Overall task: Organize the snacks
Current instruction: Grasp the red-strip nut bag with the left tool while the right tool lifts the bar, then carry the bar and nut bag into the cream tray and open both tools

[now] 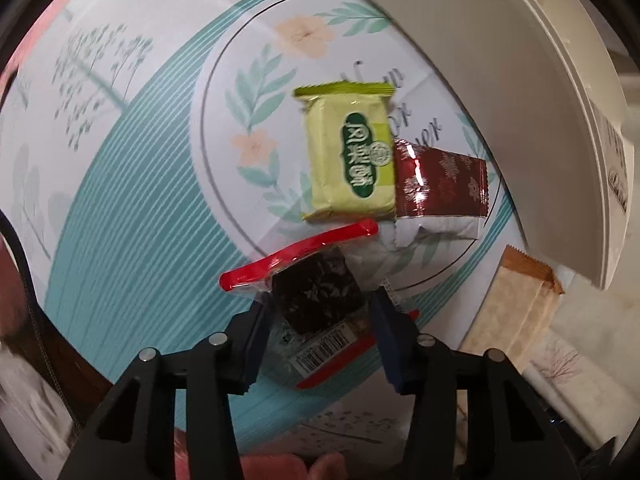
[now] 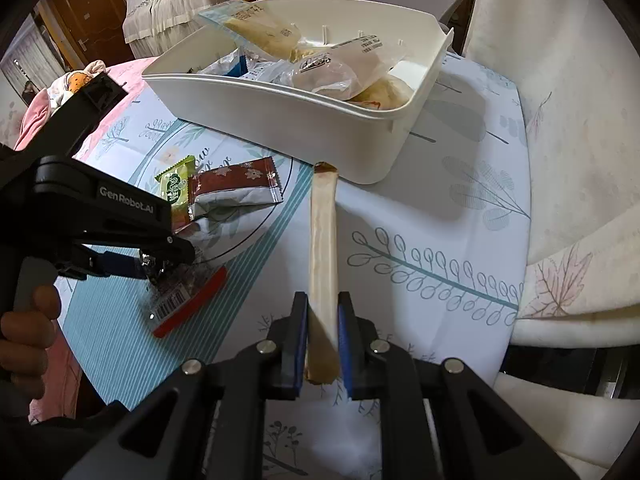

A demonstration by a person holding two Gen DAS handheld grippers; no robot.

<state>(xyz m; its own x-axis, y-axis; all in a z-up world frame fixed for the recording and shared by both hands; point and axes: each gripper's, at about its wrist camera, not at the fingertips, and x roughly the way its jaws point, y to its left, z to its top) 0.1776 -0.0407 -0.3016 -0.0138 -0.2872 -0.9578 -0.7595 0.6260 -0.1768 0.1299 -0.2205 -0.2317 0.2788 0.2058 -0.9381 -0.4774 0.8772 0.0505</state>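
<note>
Snacks are split between my two hands. My right hand-held gripper [image 2: 322,344] is clamped on a long beige packet [image 2: 323,240], whose long axis runs straight ahead along the fingers; its far tip sits just short of the white bin [image 2: 280,120], which lies directly in front and already carries several bags. I judge that arm the nearer one to the bin. My left hand-held gripper [image 1: 320,320] is closed around a dark snack in a red-edged wrapper [image 1: 316,292], low over the table [image 1: 120,220]. Ahead of it lie a green packet [image 1: 348,156] and a red packet [image 1: 436,188], touching; the bin sits beyond them, up and to the right.
</note>
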